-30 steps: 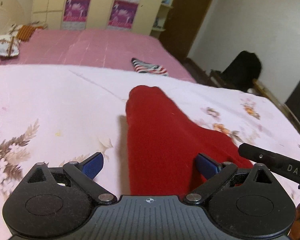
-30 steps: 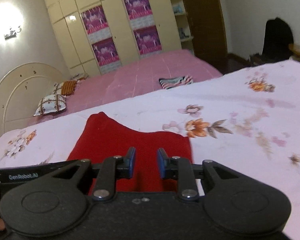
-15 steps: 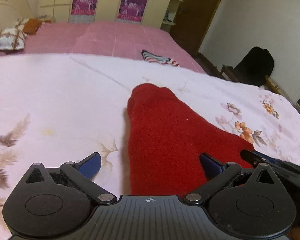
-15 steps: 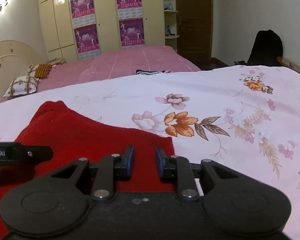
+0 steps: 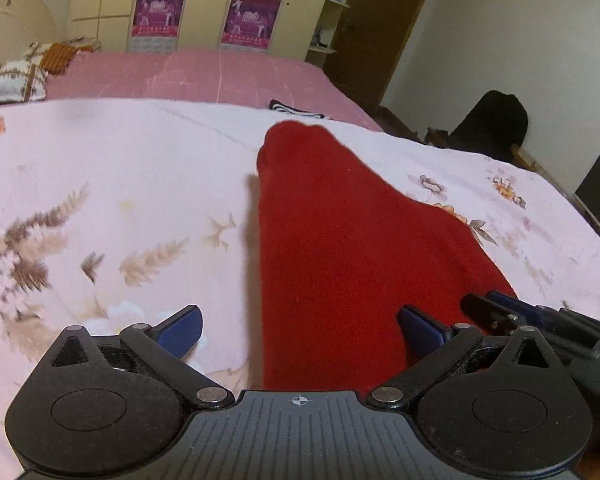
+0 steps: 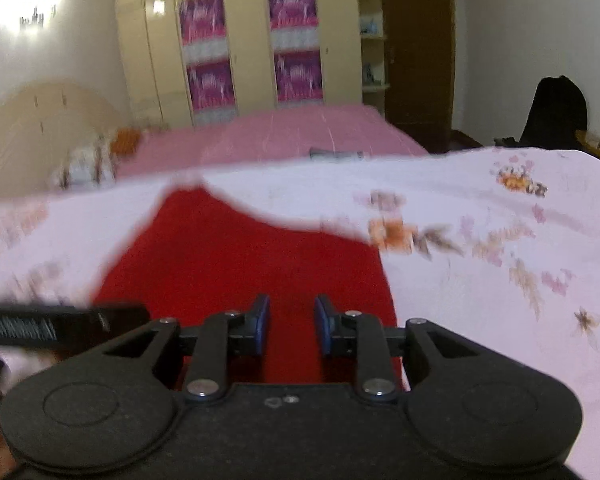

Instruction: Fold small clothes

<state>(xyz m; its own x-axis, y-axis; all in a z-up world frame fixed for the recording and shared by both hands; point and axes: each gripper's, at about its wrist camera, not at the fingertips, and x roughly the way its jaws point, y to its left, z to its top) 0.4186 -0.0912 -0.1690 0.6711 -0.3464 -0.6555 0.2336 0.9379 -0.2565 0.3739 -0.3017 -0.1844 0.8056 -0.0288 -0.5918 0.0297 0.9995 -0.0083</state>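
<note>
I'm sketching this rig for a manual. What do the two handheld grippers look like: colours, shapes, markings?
Both match. The left gripper has a matte black body with a ribbed centre plate bearing a small crosshair mark, two rounded lobes with circular recesses, triangular cut-outs, silver pivot screws and black linkage arms ending in blue finger pads. The right gripper shares that black build and blue pads; its centre plate looks smooth.

Wall lamp glares; right view motion-blurred.

Pink bed — posters, black backpack
</note>
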